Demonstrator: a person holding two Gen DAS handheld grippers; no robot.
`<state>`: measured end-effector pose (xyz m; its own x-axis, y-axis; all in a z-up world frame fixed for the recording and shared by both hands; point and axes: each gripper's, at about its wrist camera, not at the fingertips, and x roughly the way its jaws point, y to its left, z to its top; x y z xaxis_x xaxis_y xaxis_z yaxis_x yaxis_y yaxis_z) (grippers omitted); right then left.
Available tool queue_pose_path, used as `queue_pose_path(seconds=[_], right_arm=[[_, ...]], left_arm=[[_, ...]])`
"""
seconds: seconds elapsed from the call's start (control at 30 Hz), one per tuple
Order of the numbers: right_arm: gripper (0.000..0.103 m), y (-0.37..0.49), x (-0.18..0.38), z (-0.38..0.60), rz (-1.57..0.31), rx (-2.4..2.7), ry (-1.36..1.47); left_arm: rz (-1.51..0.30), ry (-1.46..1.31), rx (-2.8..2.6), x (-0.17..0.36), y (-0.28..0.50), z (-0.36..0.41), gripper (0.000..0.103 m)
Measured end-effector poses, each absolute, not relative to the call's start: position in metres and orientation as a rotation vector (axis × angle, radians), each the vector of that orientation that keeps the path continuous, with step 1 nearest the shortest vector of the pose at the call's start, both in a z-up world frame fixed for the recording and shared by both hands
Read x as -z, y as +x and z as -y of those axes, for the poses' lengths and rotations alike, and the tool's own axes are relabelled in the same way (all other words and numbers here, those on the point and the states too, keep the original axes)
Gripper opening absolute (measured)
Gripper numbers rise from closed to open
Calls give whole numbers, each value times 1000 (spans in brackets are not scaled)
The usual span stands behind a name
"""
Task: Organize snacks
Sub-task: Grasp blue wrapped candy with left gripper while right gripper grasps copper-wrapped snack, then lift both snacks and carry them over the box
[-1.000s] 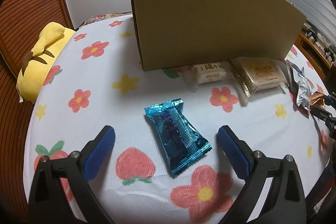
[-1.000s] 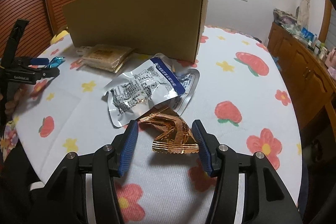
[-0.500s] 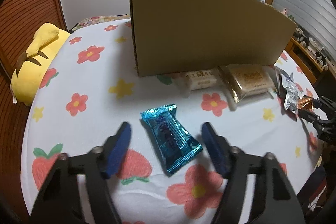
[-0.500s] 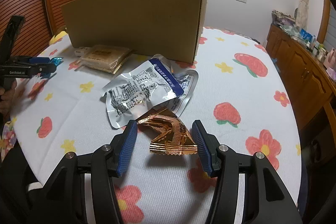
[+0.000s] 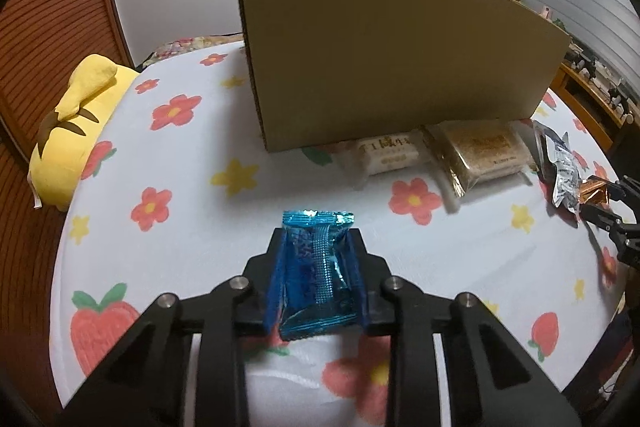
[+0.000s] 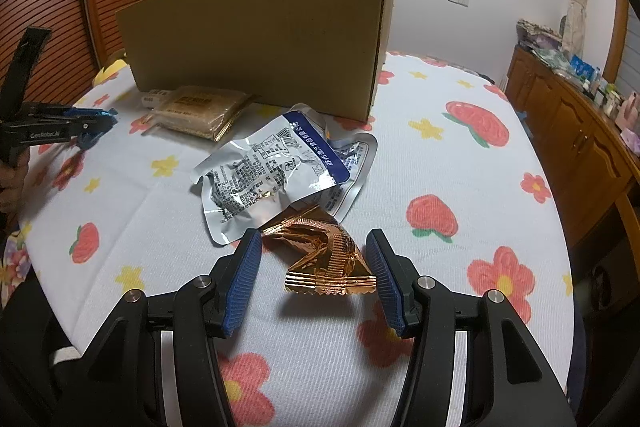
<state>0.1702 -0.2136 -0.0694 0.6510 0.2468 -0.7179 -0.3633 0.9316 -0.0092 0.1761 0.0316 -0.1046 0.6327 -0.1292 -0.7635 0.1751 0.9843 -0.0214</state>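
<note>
A shiny blue snack packet [image 5: 316, 267] sits upright between the blue pads of my left gripper [image 5: 316, 239]. The jaws are closing and the pads press its sides; its top edge sticks out past the fingertips. In the right wrist view the left gripper [image 6: 100, 119] shows at the far left. My right gripper [image 6: 314, 241] holds a crumpled copper foil packet [image 6: 324, 259] between its pads, just above the cloth with a shadow under it. A tall cardboard box [image 5: 392, 67] stands behind the snacks; its inside is hidden.
A silver pouch [image 6: 276, 167] lies just beyond the copper packet. A brown cracker pack [image 5: 480, 155] and a white pack [image 5: 388, 151] lie against the box front. A yellow plush toy [image 5: 76, 123] rests at the table's left edge. A wooden cabinet [image 6: 568, 123] stands to the right.
The left jaws went from wide open to closed on the blue packet, which turned from slanted to straight between the pads. The right gripper and copper packet kept still.
</note>
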Motion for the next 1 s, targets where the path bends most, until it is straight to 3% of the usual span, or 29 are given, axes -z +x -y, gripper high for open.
queue_pose_path(seconds=[0.57, 0.7, 1.0], right_arm=[[55, 169, 69, 215, -793, -344, -158], [47, 168, 67, 216, -798, -365, -160], [47, 170, 48, 214, -779, -411, -190]], left_arm=[[-748, 59, 218, 83, 131, -13, 23], [-727, 67, 221, 79, 123, -8, 23], [-713, 67, 236, 77, 116, -2, 23]])
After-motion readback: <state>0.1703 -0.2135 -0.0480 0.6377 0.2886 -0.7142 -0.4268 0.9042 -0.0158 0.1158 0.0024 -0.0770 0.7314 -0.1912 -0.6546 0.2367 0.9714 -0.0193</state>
